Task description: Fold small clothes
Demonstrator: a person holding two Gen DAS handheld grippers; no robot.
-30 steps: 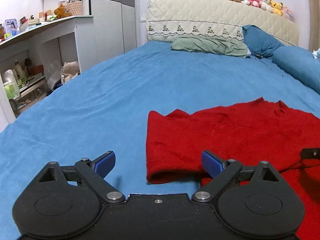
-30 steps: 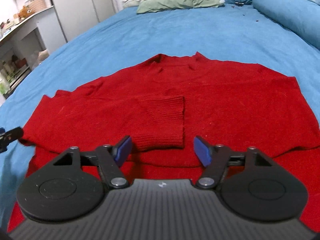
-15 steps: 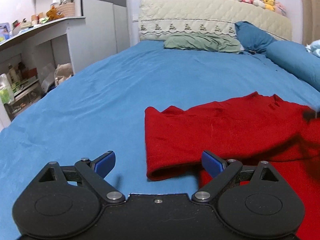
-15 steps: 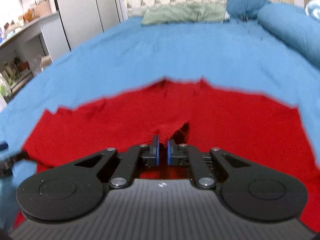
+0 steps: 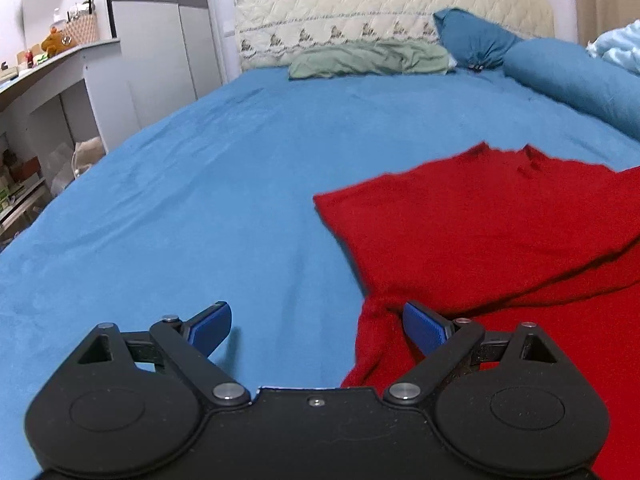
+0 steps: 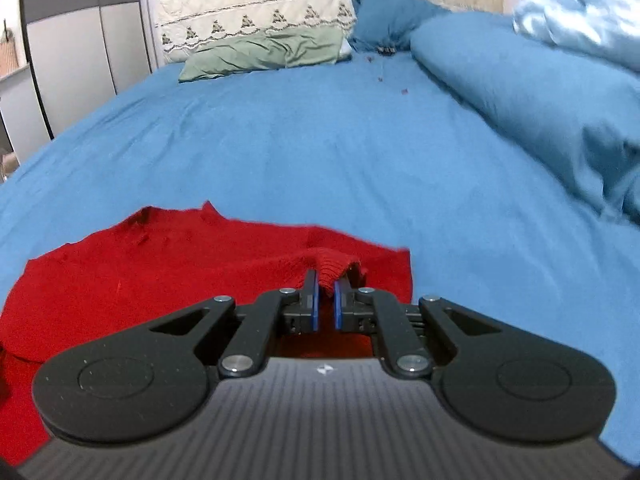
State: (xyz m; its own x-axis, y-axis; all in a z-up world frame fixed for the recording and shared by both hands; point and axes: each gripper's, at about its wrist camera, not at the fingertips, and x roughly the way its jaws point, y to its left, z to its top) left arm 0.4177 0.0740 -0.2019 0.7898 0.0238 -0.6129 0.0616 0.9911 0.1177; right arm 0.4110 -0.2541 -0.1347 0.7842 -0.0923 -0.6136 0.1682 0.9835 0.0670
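Blue bed (image 5: 200,200), wardrobe (image 5: 168,28) behind; red sweater (image 5: 500,232) rumpled, right gripper (image 6: 325,300) pinching its cuff (image 6: 332,266), left gripper (image 5: 316,324) spread.

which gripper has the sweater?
The right gripper: shut on the red sweater's ribbed cuff. The left gripper is open, empty.

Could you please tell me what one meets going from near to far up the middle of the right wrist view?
Right gripper shut on the ribbed cuff → red sweater → blue bedsheet → green pillow → quilted headboard.
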